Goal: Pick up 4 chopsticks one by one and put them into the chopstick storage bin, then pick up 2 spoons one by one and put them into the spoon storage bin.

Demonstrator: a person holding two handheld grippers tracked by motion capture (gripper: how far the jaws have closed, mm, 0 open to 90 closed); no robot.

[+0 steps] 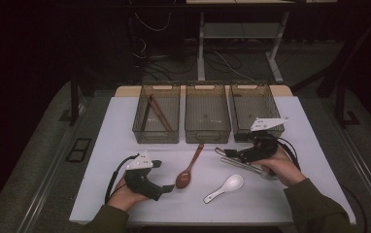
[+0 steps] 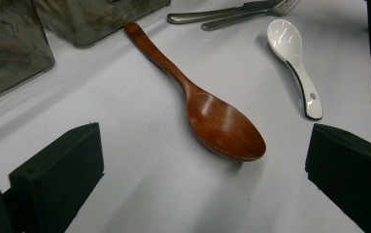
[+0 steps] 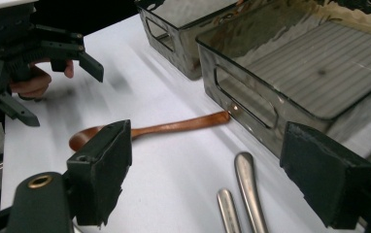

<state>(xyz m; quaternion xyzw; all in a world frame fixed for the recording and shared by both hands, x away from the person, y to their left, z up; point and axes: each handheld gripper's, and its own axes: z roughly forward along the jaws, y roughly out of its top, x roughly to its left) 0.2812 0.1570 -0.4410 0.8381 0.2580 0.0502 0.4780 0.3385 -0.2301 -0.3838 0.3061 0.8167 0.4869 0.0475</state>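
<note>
A brown wooden spoon [image 1: 188, 167] lies on the white table, bowl toward me. My left gripper [image 1: 163, 175] is open just left of the bowl. In the left gripper view the bowl [image 2: 227, 126] lies between and slightly ahead of the wide-apart jaws of that gripper [image 2: 203, 170]. My right gripper [image 1: 224, 153] is open over the ends of a metal fork and knife [image 1: 244, 165]. In the right gripper view, two metal handles [image 3: 246, 194] lie between the jaws of the right gripper [image 3: 212, 170]. Beyond them are the wooden spoon [image 3: 164, 128] and the left gripper [image 3: 42, 53].
Three smoky clear bins stand in a row at the back. The left bin [image 1: 144, 130] holds chopsticks. The middle bin [image 1: 208, 136] and the right bin [image 1: 237, 131] look bare. A white ceramic spoon [image 1: 225, 188] lies near the front edge; it is also in the left gripper view [image 2: 293, 53].
</note>
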